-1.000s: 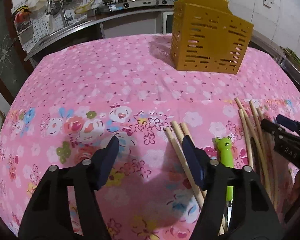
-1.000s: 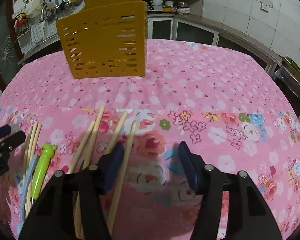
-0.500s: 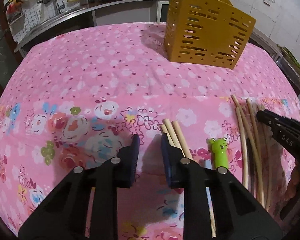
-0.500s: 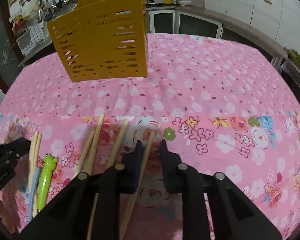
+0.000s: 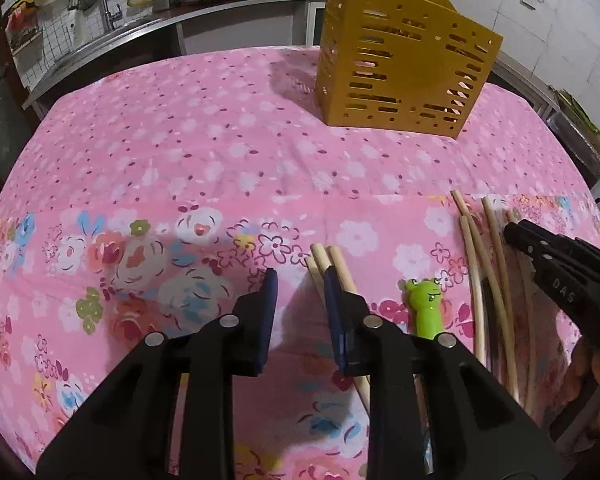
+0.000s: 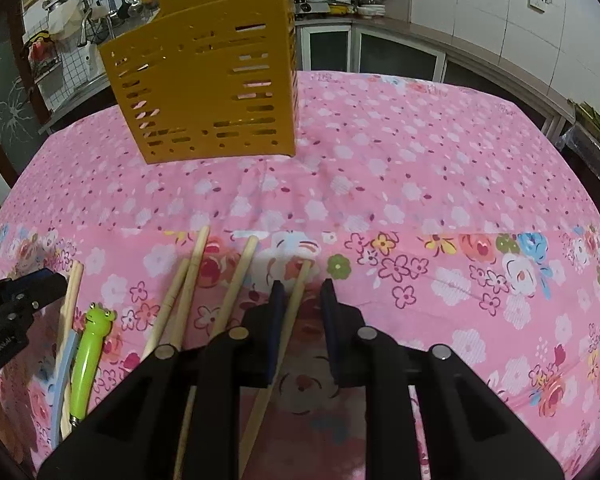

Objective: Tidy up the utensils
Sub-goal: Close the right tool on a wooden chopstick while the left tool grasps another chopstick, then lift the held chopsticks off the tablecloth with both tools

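- We hold the right gripper (image 6: 300, 312) part-open astride one chopstick (image 6: 296, 300), ready to pinch it.
- The left gripper (image 5: 298, 300), part-open, grips nothing.
- The yellow holder (image 6: 208, 80) stands well beyond the chopsticks, awaiting them.

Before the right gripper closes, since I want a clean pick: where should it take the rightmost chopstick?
Grip the rightmost chopstick on its shaft behind the far tip, from above, with the right gripper straddling it. It lies flat on the tablecloth, apart from its neighbours, so pads can probably close across its width.
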Demonstrator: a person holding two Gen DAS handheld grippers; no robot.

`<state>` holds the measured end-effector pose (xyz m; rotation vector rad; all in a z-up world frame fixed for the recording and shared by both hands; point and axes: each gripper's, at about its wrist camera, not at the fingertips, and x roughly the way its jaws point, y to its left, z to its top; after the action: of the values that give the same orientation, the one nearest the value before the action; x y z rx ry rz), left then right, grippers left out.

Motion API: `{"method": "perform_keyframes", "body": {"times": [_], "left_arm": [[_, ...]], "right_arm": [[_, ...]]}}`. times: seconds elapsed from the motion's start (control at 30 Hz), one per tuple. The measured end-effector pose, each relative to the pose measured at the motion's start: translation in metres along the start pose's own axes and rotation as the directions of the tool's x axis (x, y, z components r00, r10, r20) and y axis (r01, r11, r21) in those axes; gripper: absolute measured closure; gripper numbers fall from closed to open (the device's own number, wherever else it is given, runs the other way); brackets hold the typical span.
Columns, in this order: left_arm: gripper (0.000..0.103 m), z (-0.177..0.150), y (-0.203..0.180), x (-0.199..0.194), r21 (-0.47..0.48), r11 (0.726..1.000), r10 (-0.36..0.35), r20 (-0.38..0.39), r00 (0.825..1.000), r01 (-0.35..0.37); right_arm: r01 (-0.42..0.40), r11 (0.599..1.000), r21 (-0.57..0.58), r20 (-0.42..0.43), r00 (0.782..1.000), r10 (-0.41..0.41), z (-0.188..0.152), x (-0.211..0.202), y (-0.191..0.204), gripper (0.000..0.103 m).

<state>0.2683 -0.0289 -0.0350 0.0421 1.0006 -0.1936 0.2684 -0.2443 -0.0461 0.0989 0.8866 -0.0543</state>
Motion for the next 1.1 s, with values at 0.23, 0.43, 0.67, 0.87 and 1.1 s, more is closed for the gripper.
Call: {"method": "perform_keyframes", "body": {"times": [0.23,0.43,0.67,0.87,1.1], "left_arm": [[0.08,-0.003,-0.012,0.0,0.036,0.999,0.034,0.007,0.999,-0.035],[0.099,-0.003,-0.022,-0.001,0.065,0.997,0.035,-0.027,0.999,-0.033],[0.103,0.006,-0.025,0.006,0.107,0.992,0.067,-0.022,0.997,-0.064],[0.103,0.018,-0.006,0.015,0.083,0.995,0.051,-0.057,0.997,-0.046],[0.103,0.018,0.002,0.005,0.036,0.998,-0.049,-0.065,0.997,0.051]], "right_arm": [[0.014,1.0,-0.02,0.027,1.0,-0.013,-0.004,-0.001,0.001,0.083],[0.02,0.999,-0.034,0.013,1.0,-0.02,-0.003,-0.001,0.003,0.084],[0.038,0.995,-0.088,0.011,0.999,-0.037,0.002,0.003,0.01,0.091],[-0.021,0.998,-0.064,-0.016,1.0,0.02,0.008,0.004,0.0,0.097],[-0.036,0.999,-0.027,-0.037,0.999,0.035,0.01,0.003,-0.016,0.097]]}}
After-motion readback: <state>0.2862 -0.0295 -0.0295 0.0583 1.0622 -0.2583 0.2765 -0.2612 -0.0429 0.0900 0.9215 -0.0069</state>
